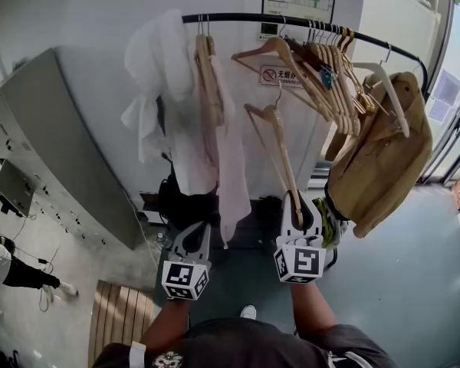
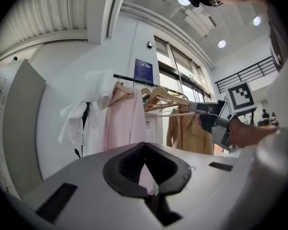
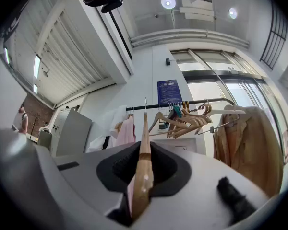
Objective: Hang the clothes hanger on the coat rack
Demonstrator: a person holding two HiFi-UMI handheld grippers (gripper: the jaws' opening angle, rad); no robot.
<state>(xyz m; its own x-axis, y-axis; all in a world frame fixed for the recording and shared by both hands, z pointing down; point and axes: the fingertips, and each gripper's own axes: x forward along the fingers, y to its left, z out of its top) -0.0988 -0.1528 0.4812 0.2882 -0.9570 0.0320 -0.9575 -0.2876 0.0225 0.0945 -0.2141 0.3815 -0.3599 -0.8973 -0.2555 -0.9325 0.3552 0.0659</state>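
A wooden clothes hanger (image 1: 274, 133) stands upright below the black rack bar (image 1: 291, 20), its metal hook (image 1: 280, 92) short of the bar. My right gripper (image 1: 297, 211) is shut on the hanger's lower arm. In the right gripper view the hanger (image 3: 143, 176) runs up between the pads, and its hook points at the rack bar (image 3: 192, 103). My left gripper (image 1: 193, 240) hangs lower left, shut and empty, in front of a pink garment (image 1: 230, 167). The left gripper view shows its jaws closed (image 2: 145, 146) with pink cloth (image 2: 122, 123) beyond.
A white garment (image 1: 157, 67), several bare wooden hangers (image 1: 326, 67) and a tan jacket (image 1: 383, 152) hang on the bar. A grey cabinet (image 1: 54, 144) stands at the left, with a slatted wooden board (image 1: 123, 313) on the floor. Part of a person (image 1: 8, 267) shows at far left.
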